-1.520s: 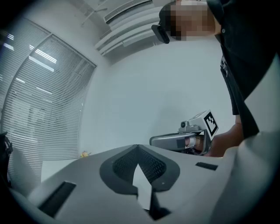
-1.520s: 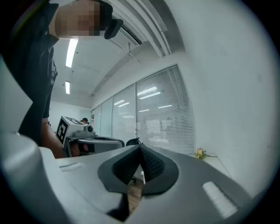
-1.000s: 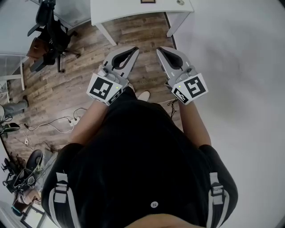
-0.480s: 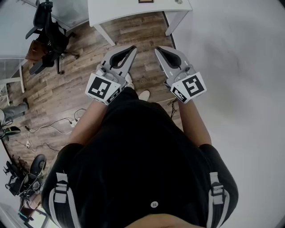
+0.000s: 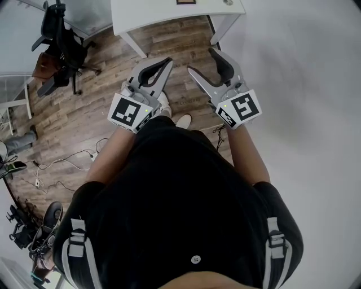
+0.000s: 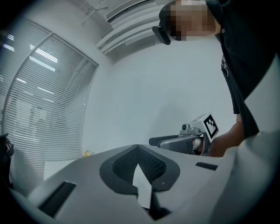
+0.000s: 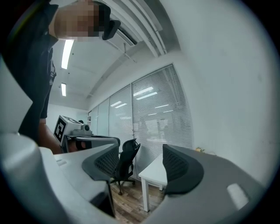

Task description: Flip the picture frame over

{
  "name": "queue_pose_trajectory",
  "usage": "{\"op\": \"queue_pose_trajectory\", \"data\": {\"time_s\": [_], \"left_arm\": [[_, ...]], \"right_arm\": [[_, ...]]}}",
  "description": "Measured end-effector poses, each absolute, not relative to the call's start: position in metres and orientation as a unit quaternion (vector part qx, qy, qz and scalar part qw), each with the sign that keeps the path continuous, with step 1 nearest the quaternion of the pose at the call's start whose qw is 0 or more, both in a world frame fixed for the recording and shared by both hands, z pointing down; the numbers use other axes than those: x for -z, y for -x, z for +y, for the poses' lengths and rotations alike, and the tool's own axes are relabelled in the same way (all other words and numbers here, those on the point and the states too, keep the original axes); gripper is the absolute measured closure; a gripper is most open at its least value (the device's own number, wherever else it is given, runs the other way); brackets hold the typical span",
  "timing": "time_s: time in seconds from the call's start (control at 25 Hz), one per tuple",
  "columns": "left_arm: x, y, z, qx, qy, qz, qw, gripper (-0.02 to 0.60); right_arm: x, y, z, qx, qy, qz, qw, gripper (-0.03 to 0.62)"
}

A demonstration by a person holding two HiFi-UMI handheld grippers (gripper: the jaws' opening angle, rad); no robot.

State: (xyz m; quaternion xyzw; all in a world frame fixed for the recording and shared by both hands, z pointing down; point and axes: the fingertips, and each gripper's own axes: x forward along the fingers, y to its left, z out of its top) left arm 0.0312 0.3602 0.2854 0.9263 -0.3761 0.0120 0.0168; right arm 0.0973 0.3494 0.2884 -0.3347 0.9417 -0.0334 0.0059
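Note:
A dark picture frame (image 5: 186,1) barely shows at the top edge of the head view, lying on a white table (image 5: 163,14). Both grippers are held level in front of the person's body, short of the table. My left gripper (image 5: 167,61) is shut with nothing in it; its pads meet (image 6: 138,151) in its own view. My right gripper (image 5: 201,60) has just been opening and stands open, with only air between its pads (image 7: 139,153). Each gripper shows in the other's view: the right gripper (image 6: 183,142) and the left gripper (image 7: 83,138).
A black office chair (image 5: 62,39) stands on the wood floor at the left, and cables (image 5: 67,158) trail across the floor below it. A white wall (image 5: 293,84) fills the right side. A small round object (image 5: 228,3) lies on the table. The person's shoes (image 5: 181,120) show between the grippers.
The right gripper's jaws have gone from shut to spread wide. Both grippers have edged slightly toward the table. The left gripper stays shut.

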Motion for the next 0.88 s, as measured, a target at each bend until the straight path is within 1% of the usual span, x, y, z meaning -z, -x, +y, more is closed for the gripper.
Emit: {"op": "queue_pose_trajectory", "data": {"time_s": [0.32,0.88], "left_arm": [[-0.295,-0.019,0.336,-0.013,-0.925,-0.378,0.025,0.575],[-0.302,0.008,0.268,-0.012,-0.929,-0.369,0.036,0.575]], "right_arm": [[-0.299,-0.094,0.323,0.042,0.346,0.937,-0.005,0.21],[-0.303,-0.069,0.255,0.041,0.362,0.931,-0.024,0.207]]}}
